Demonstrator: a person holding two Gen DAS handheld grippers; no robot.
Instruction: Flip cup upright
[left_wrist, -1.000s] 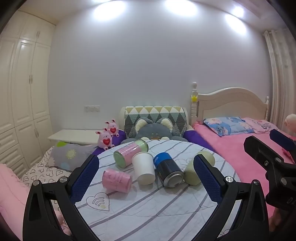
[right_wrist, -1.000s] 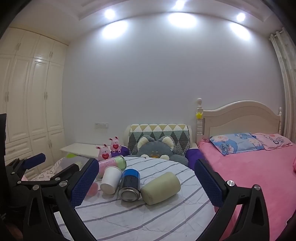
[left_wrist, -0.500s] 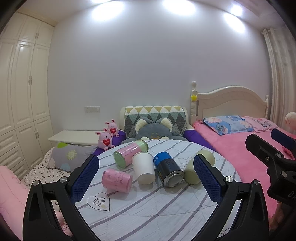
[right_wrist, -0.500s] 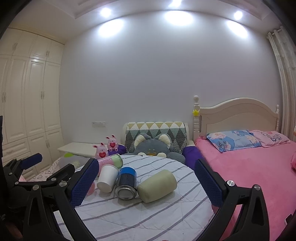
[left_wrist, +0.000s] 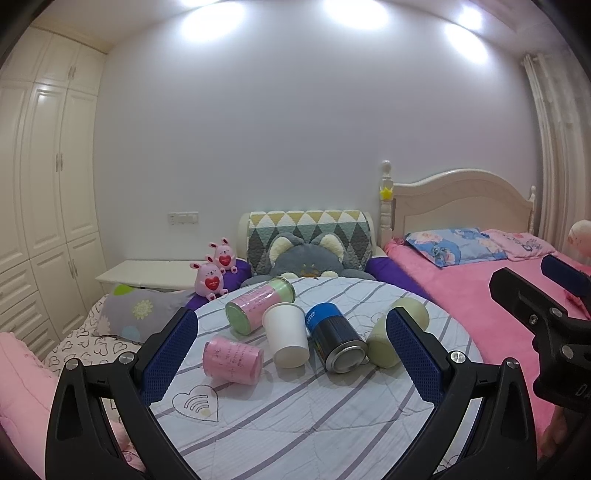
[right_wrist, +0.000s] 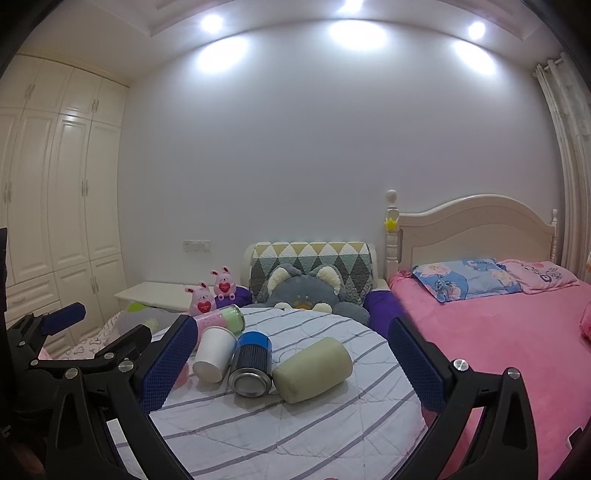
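Observation:
Several cups lie on their sides on a round table with a striped cloth. In the left wrist view they are a pink cup, a pink-and-green cup, a white paper cup, a blue-and-black can-like cup and a pale green cup. The right wrist view shows the white cup, the blue cup and the pale green cup. My left gripper is open and empty, short of the cups. My right gripper is open and empty, also short of them.
A pink bed stands right of the table. A grey cat plush and patterned cushion lie behind it, with two pink bunny toys at back left. White wardrobes line the left wall.
Both grippers have drifted slightly; the cups sit a little lower in the right wrist view. No cup has moved on the table.

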